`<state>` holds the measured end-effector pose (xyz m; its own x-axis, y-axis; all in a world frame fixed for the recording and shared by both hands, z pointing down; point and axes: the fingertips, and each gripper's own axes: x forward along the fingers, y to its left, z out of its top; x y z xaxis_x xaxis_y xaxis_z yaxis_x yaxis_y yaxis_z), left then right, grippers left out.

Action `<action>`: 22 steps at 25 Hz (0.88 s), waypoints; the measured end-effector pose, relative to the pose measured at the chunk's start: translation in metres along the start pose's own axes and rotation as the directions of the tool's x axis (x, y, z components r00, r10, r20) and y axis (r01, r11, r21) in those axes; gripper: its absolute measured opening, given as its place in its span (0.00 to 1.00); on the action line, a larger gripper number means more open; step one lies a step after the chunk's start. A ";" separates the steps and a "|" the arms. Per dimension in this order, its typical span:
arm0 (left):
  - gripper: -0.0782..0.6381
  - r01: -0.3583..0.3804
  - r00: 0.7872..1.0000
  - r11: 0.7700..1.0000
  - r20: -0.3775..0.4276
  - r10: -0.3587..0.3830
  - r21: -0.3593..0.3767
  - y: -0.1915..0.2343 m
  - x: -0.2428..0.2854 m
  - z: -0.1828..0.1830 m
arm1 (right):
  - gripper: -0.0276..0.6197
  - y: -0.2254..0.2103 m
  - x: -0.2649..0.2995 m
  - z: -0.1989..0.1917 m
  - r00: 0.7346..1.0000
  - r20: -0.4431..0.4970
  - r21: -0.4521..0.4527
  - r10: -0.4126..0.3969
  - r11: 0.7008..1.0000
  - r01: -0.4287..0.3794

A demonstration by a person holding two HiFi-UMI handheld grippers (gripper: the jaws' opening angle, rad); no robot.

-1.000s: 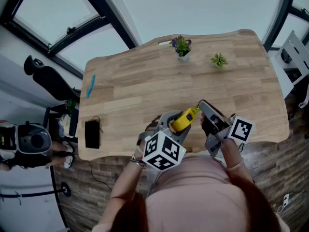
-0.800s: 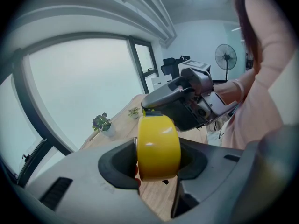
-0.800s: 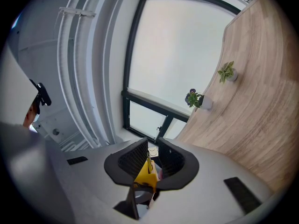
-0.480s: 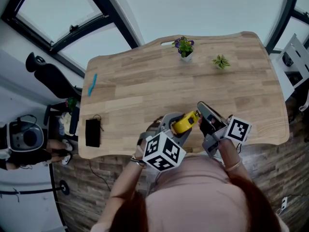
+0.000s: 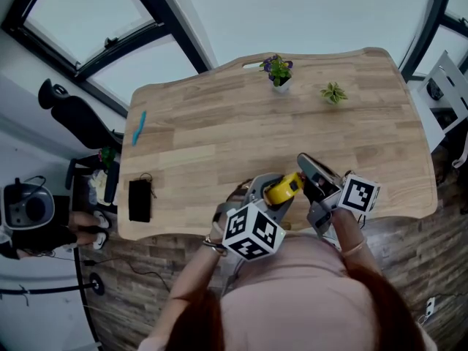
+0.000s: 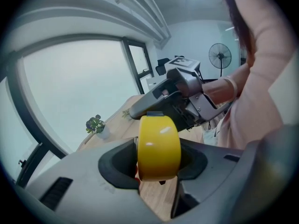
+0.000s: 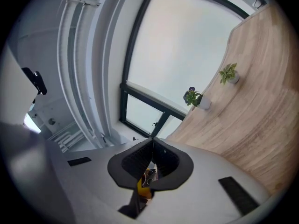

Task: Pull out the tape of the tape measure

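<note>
a pale wooden table (image 5: 219,130) with a wavy edge fills the middle of the head view, with tall dark-framed windows (image 5: 88,28) beyond its far side. a person in a pink top (image 5: 292,298) stands at the near edge and holds both tools up over the near middle of the table. a black office chair (image 5: 73,119) stands off the table's left end, and a standing fan (image 6: 219,56) shows far behind the person in the left gripper view.

the left gripper (image 5: 272,193) points down and away from the person. its jaws stand fairly wide and clamp the flat sides of the yellow tape measure (image 6: 159,146), which sits upright between the pads with its rounded edge facing the camera. the right gripper (image 7: 152,148) comes in from the right, lying about level, with its tips at the top of the yellow case. its jaws are pressed together, and the tape end hook (image 7: 149,175), a small metal tab with rivets, sits pinched low between them, with a bit of yellow just behind it. no length of tape shows between case and hook.

a potted plant with purple flowers (image 5: 276,70) stands at the far edge, a smaller green potted plant (image 5: 333,92) to its right. a flat black case (image 5: 139,201) lies at the near left corner, and a blue pen-like stick (image 5: 137,129) lies farther along the left end.
</note>
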<state>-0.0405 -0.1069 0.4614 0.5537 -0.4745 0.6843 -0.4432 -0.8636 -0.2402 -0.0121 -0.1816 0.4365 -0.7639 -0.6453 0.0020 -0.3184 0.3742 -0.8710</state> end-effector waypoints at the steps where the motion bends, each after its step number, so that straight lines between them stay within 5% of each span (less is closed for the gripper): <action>1: 0.34 -0.003 1.000 1.000 0.003 0.003 -0.004 0.001 0.000 0.000 | 0.04 0.000 0.000 0.000 1.000 -0.001 -0.010 -0.003 1.000 0.003; 9: 0.35 -0.032 0.999 0.994 0.031 0.035 -0.103 0.014 -0.005 -0.003 | 0.04 -0.007 -0.009 0.004 0.995 0.005 -0.119 -0.101 0.988 0.101; 22: 0.35 -0.101 0.984 0.958 0.116 0.136 -0.270 0.026 -0.026 -0.001 | 0.04 0.015 -0.023 0.010 0.987 0.028 -0.393 -0.161 0.906 0.159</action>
<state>-0.0671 -0.1172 0.4379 0.5659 -0.6043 0.5609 -0.6707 -0.7331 -0.1131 0.0061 -0.1684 0.4188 -0.6867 -0.7156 0.1280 -0.6301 0.4981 -0.5957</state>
